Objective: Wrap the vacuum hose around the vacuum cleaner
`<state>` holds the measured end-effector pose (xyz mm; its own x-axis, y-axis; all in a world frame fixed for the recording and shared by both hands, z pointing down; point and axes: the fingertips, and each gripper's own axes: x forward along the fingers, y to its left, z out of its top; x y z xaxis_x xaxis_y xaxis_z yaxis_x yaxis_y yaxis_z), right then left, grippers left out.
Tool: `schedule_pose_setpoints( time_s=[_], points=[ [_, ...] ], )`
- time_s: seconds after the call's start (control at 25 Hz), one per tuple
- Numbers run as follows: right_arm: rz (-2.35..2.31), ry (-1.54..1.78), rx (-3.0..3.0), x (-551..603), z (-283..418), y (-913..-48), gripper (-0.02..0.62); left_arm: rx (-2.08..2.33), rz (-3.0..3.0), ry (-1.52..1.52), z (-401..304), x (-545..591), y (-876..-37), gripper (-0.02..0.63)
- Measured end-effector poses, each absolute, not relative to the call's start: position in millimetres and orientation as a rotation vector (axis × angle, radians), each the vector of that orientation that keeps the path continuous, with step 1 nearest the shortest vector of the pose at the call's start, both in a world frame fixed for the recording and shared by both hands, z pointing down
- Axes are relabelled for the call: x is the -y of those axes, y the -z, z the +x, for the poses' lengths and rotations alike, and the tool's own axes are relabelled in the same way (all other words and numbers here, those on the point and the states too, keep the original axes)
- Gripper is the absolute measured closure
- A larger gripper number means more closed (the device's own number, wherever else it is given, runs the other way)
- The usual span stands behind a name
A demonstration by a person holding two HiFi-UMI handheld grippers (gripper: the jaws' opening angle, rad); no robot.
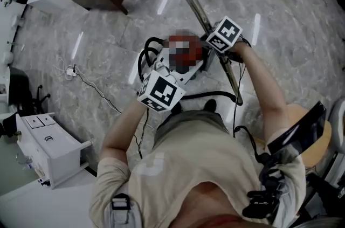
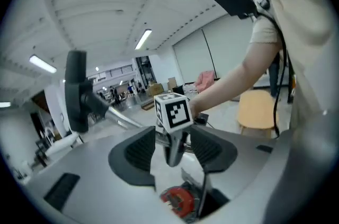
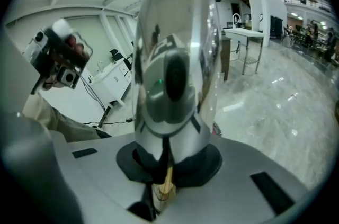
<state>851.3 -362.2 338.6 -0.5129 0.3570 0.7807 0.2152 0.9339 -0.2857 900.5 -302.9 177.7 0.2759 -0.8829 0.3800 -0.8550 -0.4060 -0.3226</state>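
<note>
While right fingers [image 3: 204, 160] clamp the wand [image 3: 177, 16], hold it steady; left fingers [image 2: 139, 153] (wide, empty) should close in beside them.

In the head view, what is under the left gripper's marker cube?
The black hose loops out from behind the marker cube, beside the vacuum cleaner. There the cube covers the fingers of the left gripper and whatever lies straight below.

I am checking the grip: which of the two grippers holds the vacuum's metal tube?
The right gripper: its jaws are closed on the shiny metal tube. The left gripper has its jaws apart and holds nothing.
</note>
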Motion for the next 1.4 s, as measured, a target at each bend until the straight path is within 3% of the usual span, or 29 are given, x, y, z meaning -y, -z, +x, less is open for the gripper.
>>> schedule_pose_setpoints(
  time_s=[0.2,0.48,0.92,0.96,1.04,1.4],
  points=[
    [-0.524,-0.161,1.955,288.0,812.0,-368.6,0.545,-1.423,-2.216,1.09,828.7,287.3,-163.5,0.396],
    [-0.661,-0.057,1.765,196.0,774.2,-402.5,0.545,-0.646,-1.838,1.878,729.6,236.2,-248.9,0.394],
    [-0.778,-0.02,1.582,125.7,774.1,-459.3,0.543,-0.282,-2.167,2.199,715.6,162.2,-330.9,0.383],
    [-0.793,-0.013,1.571,123.2,777.6,-459.3,0.543,-0.253,-2.309,2.21,724.2,151.5,-331.1,0.315],
    [-0.809,0.028,1.559,128.0,785.0,-456.6,0.543,-0.266,-2.5,2.191,740.9,143.0,-329.6,0.288],
    [-0.935,0.143,1.607,163.2,810.9,-449.4,0.545,-0.084,-1.894,2.85,702.3,159.3,-397.5,0.312]
  ],
)
